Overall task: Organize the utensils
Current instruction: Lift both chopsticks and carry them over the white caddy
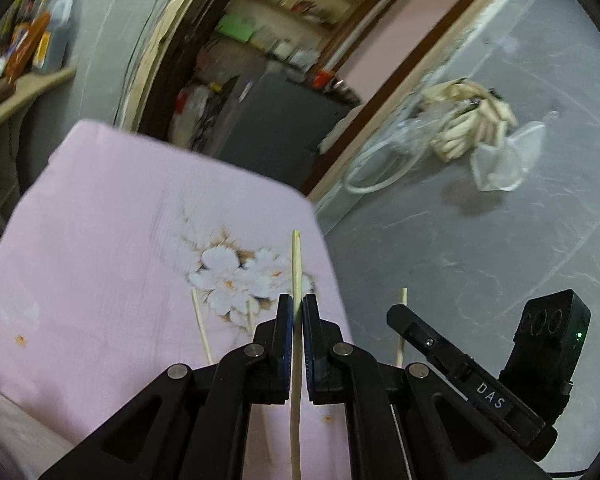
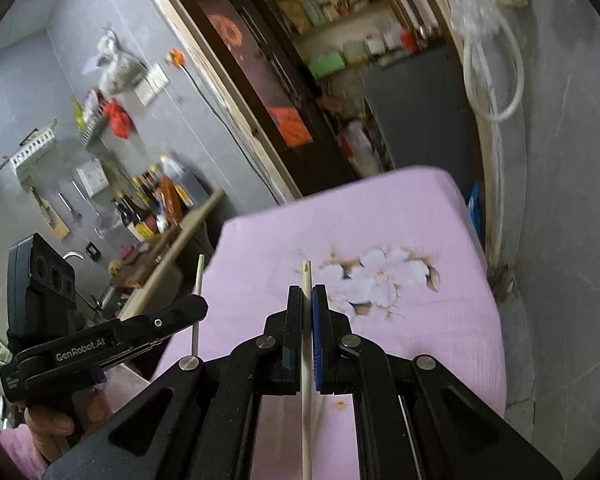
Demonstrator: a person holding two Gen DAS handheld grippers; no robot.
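Two chopsticks up: left claw (image 1: 297, 312) pinching one chopstick (image 1: 296, 264), right claw (image 2: 308, 304) pinching another chopstick (image 2: 307, 276). Light, stiff, smooth, likely slippery; mid-shaft hold steadier. Third stick (image 1: 201, 326) on pink cloth (image 1: 100, 220).

Dim, flat indoor light; backgrounds motion-blurred, edges bent and vignetted by fisheye.
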